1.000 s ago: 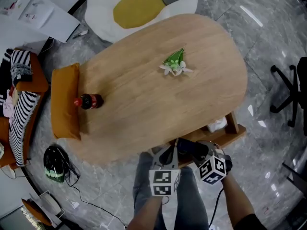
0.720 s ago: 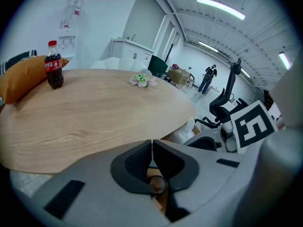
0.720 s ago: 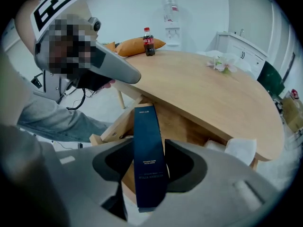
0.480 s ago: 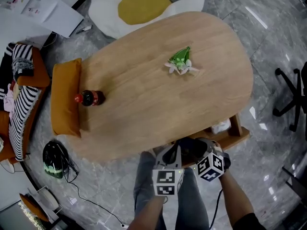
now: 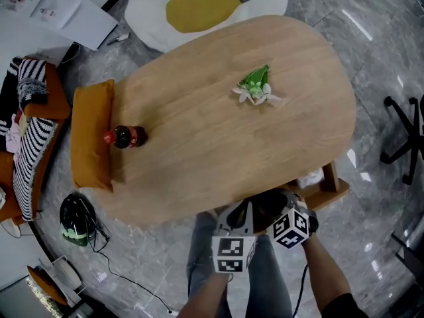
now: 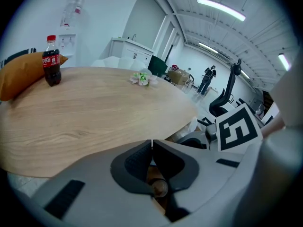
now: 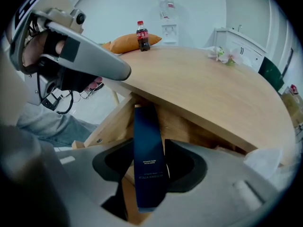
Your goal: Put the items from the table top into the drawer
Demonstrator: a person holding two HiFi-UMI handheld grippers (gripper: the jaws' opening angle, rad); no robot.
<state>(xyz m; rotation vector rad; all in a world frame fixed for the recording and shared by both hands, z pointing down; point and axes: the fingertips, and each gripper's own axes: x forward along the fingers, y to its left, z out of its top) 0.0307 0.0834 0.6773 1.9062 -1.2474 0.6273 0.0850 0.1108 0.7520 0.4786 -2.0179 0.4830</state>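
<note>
Seen from above, a striped cloth (image 5: pixel 30 158) lies heaped at the far left, and a dark helmet (image 5: pixel 77 222) sits on the grey floor below it. Next comes an orange cushion (image 5: pixel 91 134) pressed against the left end of an oval wooden surface (image 5: pixel 199 158). A small cola bottle (image 5: pixel 124 136) with a red cap stands upright at that end, just beside the cushion. Further right, well apart from the bottle, a flower sprig (image 5: pixel 257 88) with green leaves and white blooms lies on the wood.

At the near edge, the person holds both tools low, close together. The left tongs (image 6: pixel 151 144) are together, tips touching. Behind the tips only brown wood shows, and I cannot tell whether anything is gripped. Just to their right, the right tongs (image 7: pixel 150 148) are clamped on a slim dark blue box (image 7: pixel 147 174). It stands nearly upright between the pads, tilted slightly, with its top in front of the wooden framing below the surface's edge.

Right again, an open wooden drawer (image 5: pixel 328 189) juts from under the surface, with something white and crumpled (image 5: pixel 310 176) inside. A black office chair (image 5: pixel 404 138) stands at the far right.
</note>
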